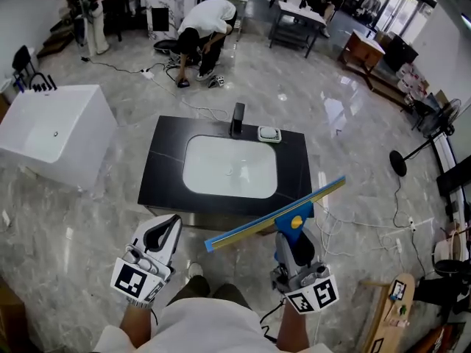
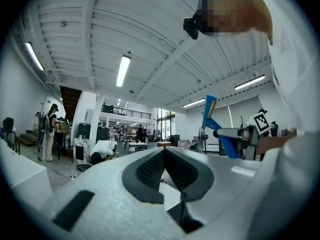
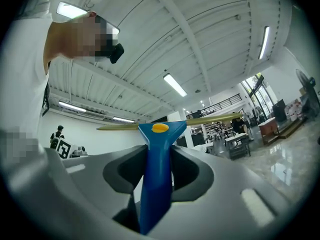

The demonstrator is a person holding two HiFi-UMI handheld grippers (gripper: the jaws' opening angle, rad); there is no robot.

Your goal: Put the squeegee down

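Head view: right gripper holds the squeegee aloft, short of the desk; left gripper view: left gripper clenched, empty; right gripper view: jaws clamp the blue handle, probably light, stiff and slick, the sensible hold.

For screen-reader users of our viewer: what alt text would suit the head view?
Seen from above, the right gripper holds a blue squeegee by its handle, blade slanted, while the left gripper is shut and empty. Ahead on the grey floor stands a black counter with a white sink.
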